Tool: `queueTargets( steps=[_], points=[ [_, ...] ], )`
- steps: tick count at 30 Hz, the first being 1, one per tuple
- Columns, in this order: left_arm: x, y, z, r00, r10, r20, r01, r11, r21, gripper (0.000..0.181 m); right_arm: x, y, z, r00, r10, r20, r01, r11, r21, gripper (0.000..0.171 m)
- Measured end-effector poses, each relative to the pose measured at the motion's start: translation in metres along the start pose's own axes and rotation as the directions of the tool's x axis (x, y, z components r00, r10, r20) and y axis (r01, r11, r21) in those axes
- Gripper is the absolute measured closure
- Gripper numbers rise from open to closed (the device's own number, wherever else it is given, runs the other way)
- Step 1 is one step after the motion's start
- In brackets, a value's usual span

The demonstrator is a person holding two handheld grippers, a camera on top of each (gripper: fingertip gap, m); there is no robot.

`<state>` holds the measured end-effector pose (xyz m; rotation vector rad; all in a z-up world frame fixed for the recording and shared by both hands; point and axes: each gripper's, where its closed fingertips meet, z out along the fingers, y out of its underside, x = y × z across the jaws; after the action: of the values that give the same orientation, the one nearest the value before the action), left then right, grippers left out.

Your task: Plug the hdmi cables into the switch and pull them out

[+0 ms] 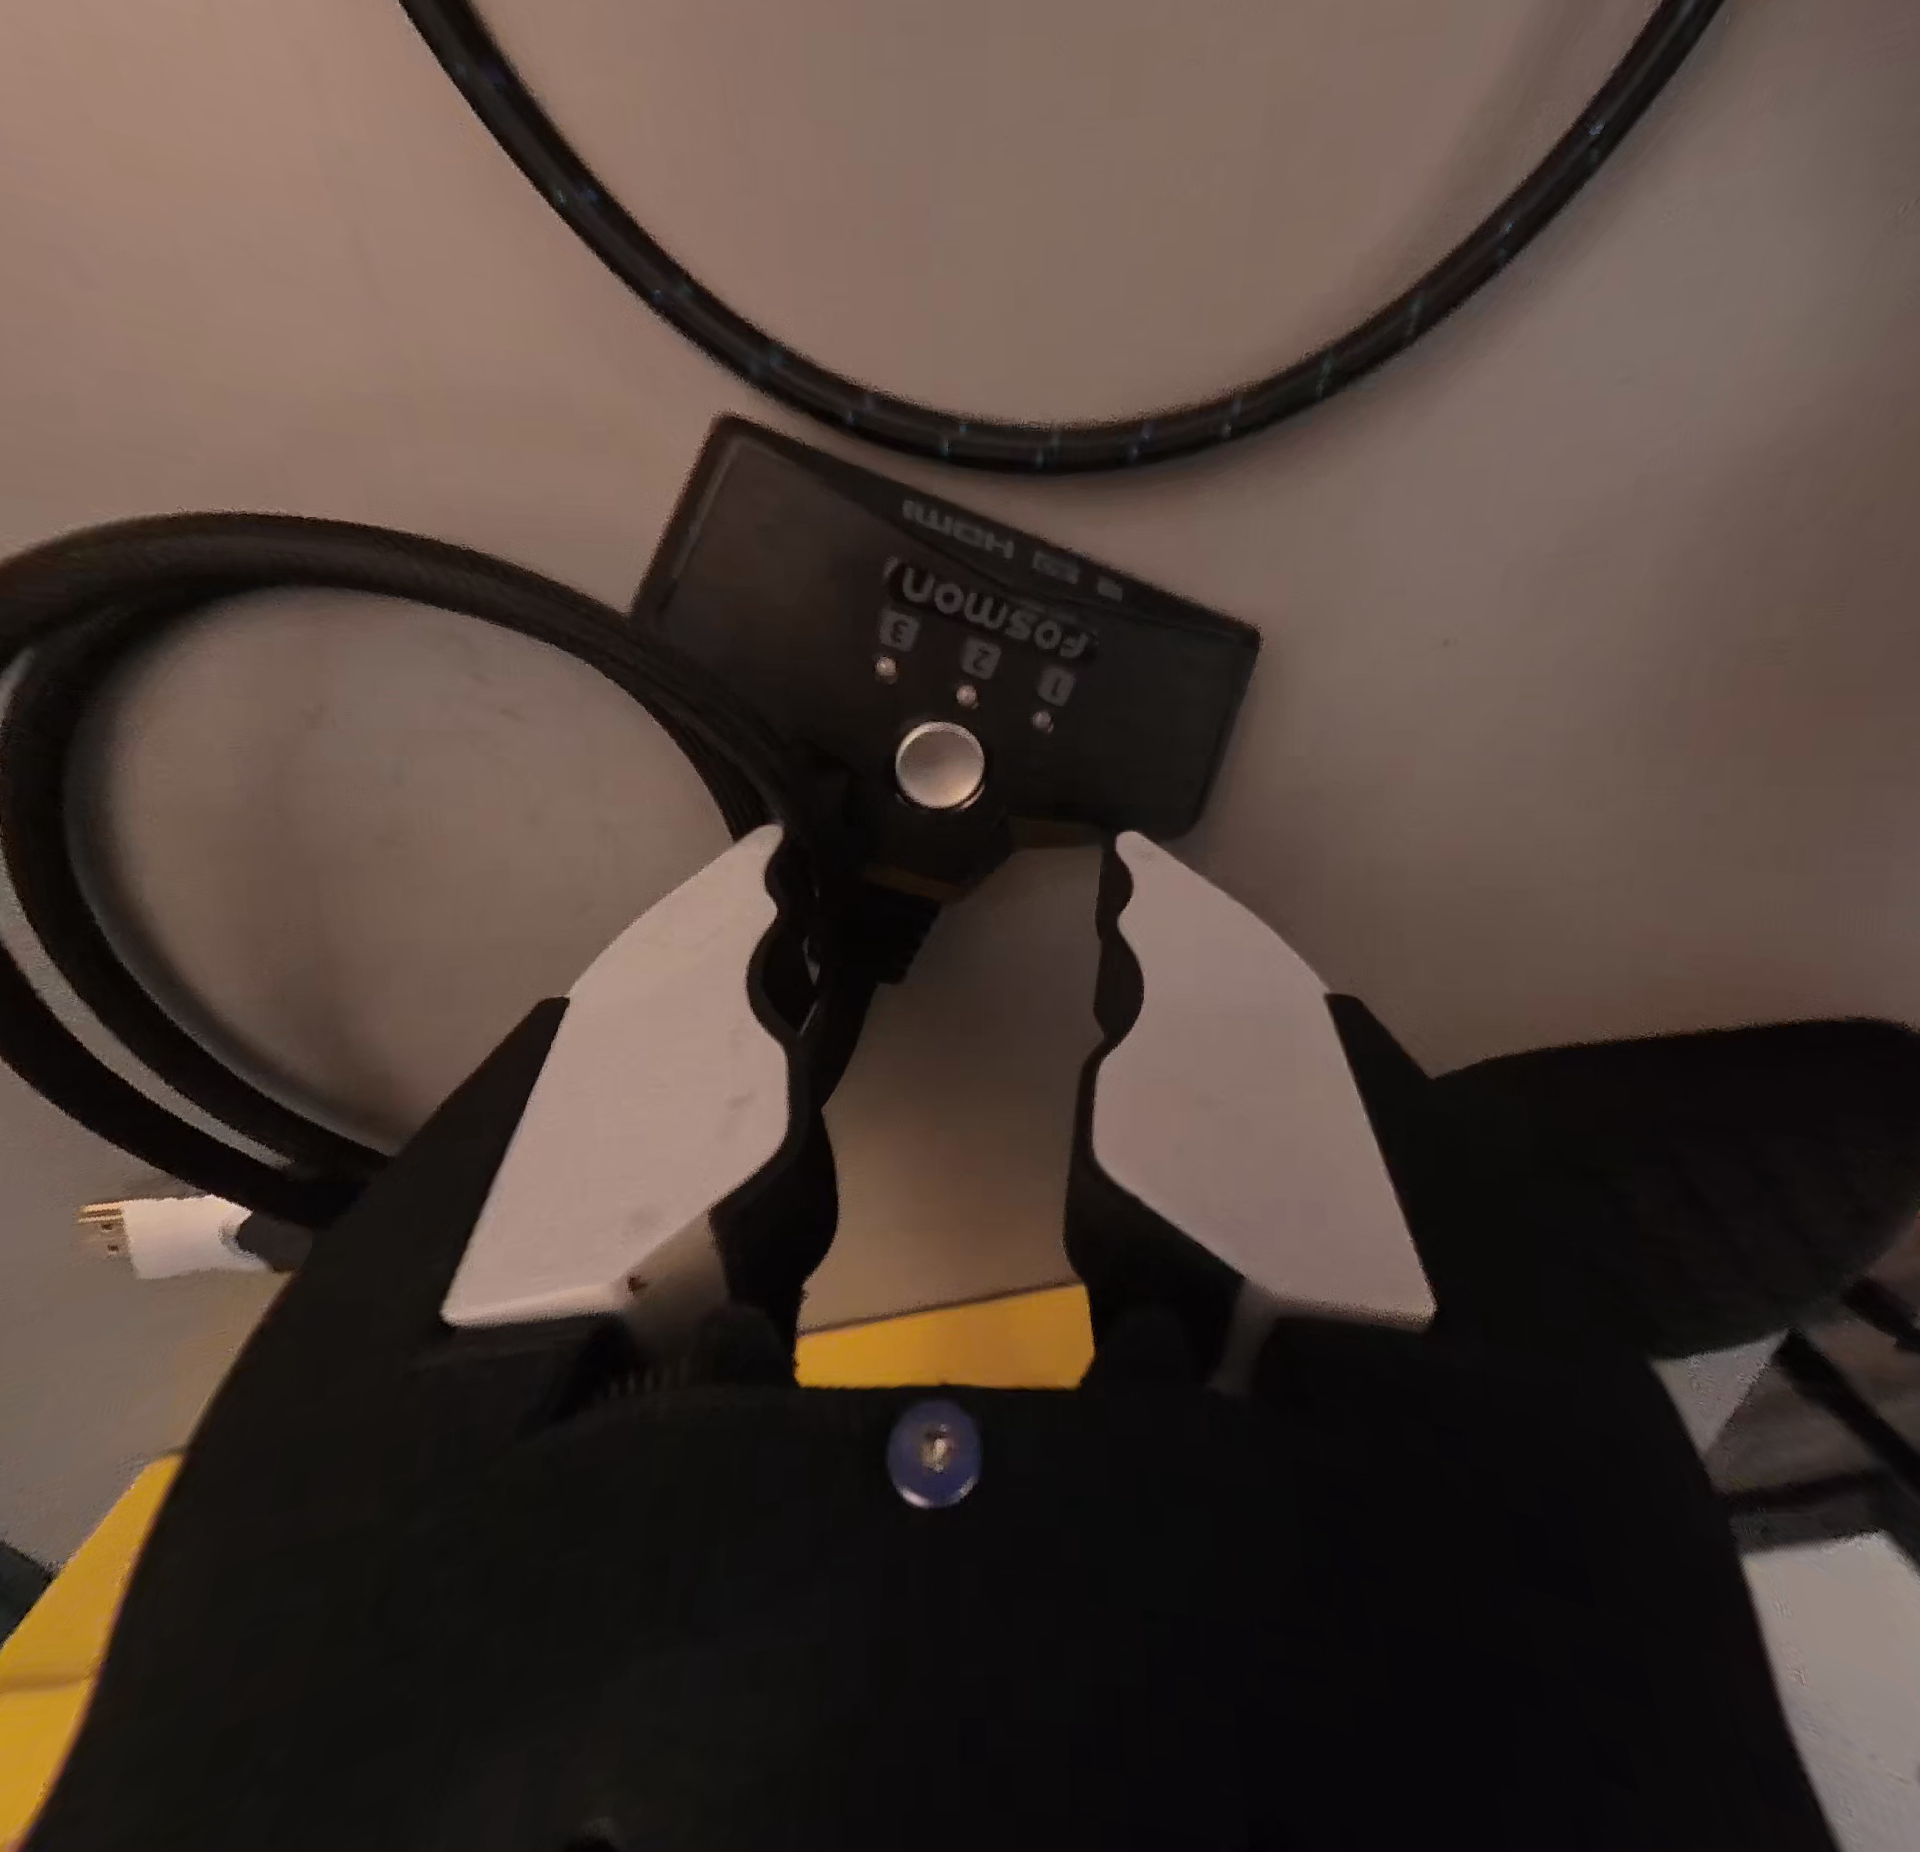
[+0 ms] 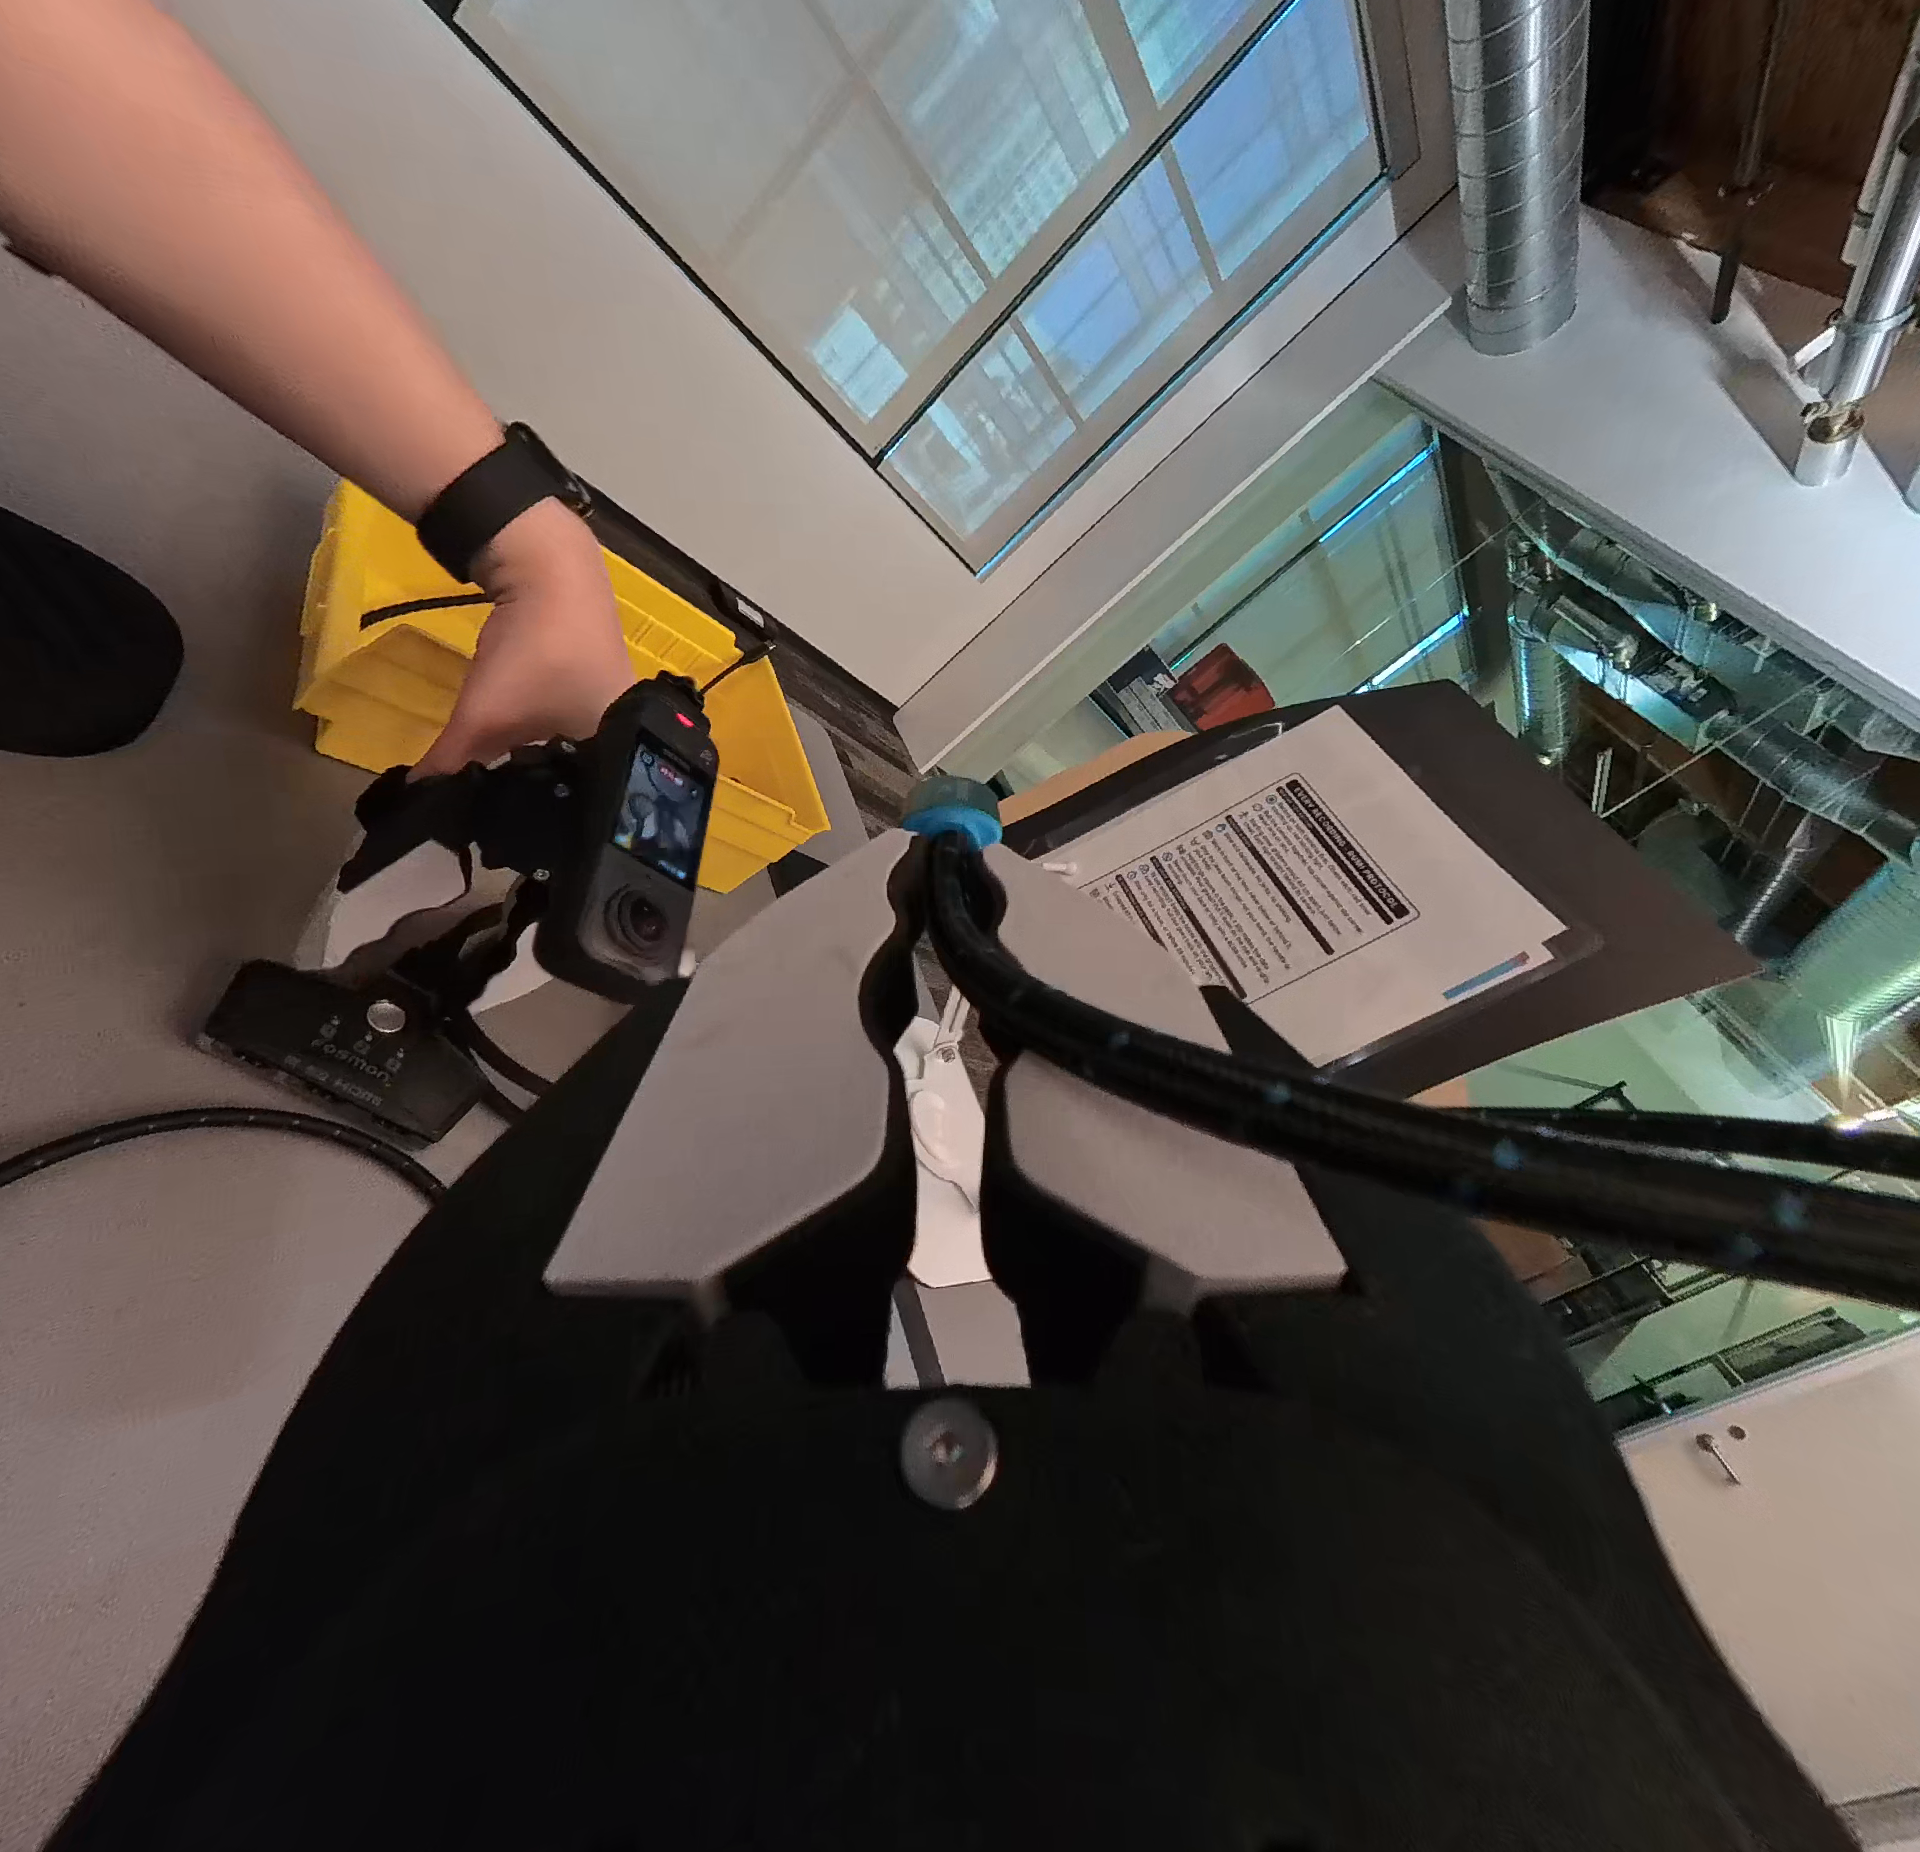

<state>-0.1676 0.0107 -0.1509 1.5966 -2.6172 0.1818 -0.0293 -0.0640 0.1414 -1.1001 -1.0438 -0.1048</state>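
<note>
Two grippers work here. At frame centre, the flat black plastic HDMI switch box (image 1: 940,649) lies on the grey table (image 1: 1455,244); the left gripper (image 1: 940,867), fingers apart, straddles its near edge. The right gripper (image 2: 940,898), raised at mid-frame, is clamped on a braided black cable (image 2: 1299,1116) near its blue-collared plug (image 2: 951,810). The cable looks springy; better to grip the rigid plug.
</note>
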Motion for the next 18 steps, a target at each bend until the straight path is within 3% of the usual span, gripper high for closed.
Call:
queueTargets(
  steps=[1, 2, 5, 9, 13, 18],
  points=[
    [-0.001, 0.007, 0.004, 1.000, 0.028, 0.014, -0.027, 0.998, -0.048, 0.131, 0.000, 0.001, 0.001, 1.000, 0.002, 0.002, -0.002, 1.000, -0.001, 0.164],
    [-0.007, 0.015, 0.009, 0.996, 0.069, 0.063, -0.062, 0.993, -0.101, 0.146, 0.000, 0.002, 0.001, 1.000, 0.001, 0.002, -0.001, 1.000, -0.003, 0.164],
    [-0.013, 0.014, 0.009, 0.970, 0.195, 0.144, -0.171, 0.972, -0.164, 0.146, -0.002, 0.004, 0.003, 1.000, -0.001, 0.009, 0.001, 1.000, -0.012, 0.164],
    [-0.010, 0.013, 0.010, 0.984, 0.139, 0.110, -0.117, 0.975, -0.191, 0.138, -0.003, 0.005, 0.005, 1.000, -0.003, 0.014, 0.003, 1.000, -0.021, 0.164],
    [-0.012, 0.012, 0.010, 0.975, 0.190, 0.113, -0.163, 0.962, -0.218, 0.143, -0.008, 0.006, 0.008, 1.000, -0.008, 0.026, 0.009, 0.999, -0.032, 0.164],
    [-0.011, 0.012, 0.009, 0.985, 0.117, 0.124, -0.090, 0.975, -0.202, 0.146, -0.008, 0.007, 0.008, 0.999, -0.015, 0.030, 0.016, 0.999, -0.043, 0.164]
  ],
)
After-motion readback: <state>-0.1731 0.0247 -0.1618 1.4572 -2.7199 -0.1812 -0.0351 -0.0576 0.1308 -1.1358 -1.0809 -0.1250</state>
